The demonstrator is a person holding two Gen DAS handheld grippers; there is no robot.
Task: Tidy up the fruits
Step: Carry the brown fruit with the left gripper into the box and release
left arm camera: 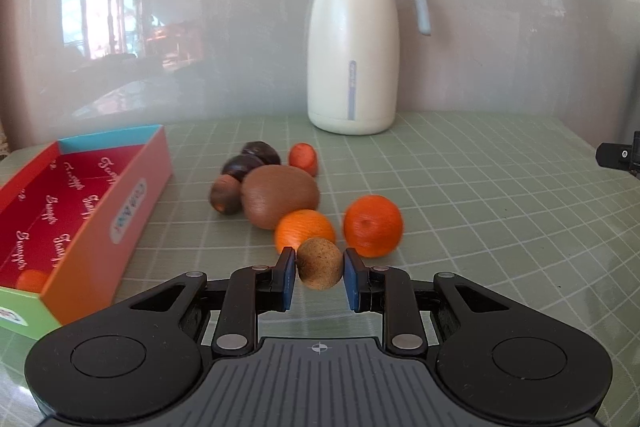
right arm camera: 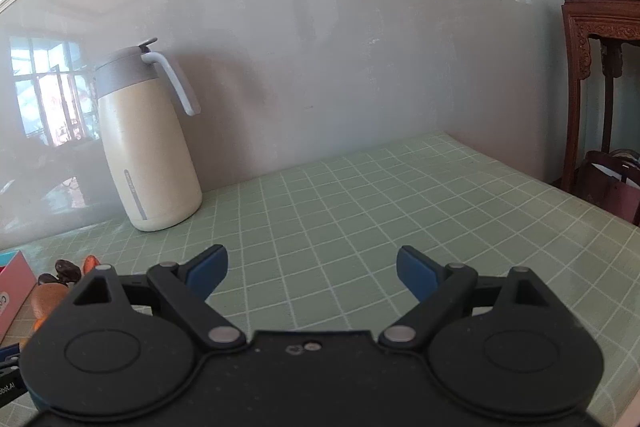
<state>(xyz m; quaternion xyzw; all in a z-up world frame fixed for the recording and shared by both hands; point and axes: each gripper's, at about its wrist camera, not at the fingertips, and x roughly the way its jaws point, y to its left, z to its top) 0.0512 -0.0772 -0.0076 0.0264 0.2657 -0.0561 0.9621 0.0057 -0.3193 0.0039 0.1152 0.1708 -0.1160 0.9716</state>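
Left gripper (left arm camera: 320, 277) clamps a small brown fruit (left arm camera: 320, 264) near the oranges (left arm camera: 372, 225), likely bound for the box (left arm camera: 80, 211) at left, while right gripper (right arm camera: 311, 273) idles open.

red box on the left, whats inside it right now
Inside the red box, one orange fruit sits in the near corner; the rest of the printed floor that shows is bare. The near wall hides the closest strip of floor.

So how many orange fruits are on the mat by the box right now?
2: one orange just behind the brown fruit in the left gripper, another orange to its right. The box may hide more.
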